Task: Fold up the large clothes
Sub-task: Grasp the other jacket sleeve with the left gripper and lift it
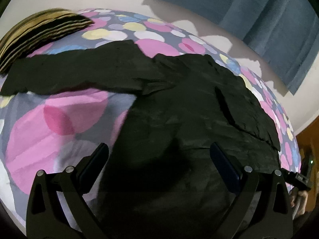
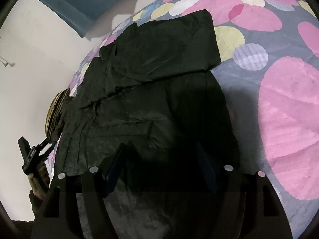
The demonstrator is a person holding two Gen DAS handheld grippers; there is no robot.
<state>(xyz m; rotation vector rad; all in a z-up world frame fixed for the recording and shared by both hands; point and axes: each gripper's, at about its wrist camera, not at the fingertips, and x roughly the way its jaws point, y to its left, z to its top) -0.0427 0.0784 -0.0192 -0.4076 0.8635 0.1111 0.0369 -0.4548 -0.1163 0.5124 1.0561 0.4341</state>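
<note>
A large black garment [image 1: 179, 109] lies spread on a bed with a sheet [image 1: 49, 123] printed with pink circles. One sleeve [image 1: 59, 73] stretches out flat to the left in the left wrist view. The other sleeve [image 2: 159, 45] is folded across the body. My left gripper [image 1: 159, 149] hovers open over the garment's near part, with nothing between its fingers. My right gripper [image 2: 160, 151] is also open above the near edge of the garment [image 2: 129, 109], its pads apart and clear of the cloth.
A striped yellow-and-black cushion [image 1: 39, 33] lies at the far left of the bed, by the sleeve end. A white wall and a blue curtain [image 1: 269, 20] stand behind the bed. A person's hand [image 2: 37, 179] shows at the left edge of the right wrist view.
</note>
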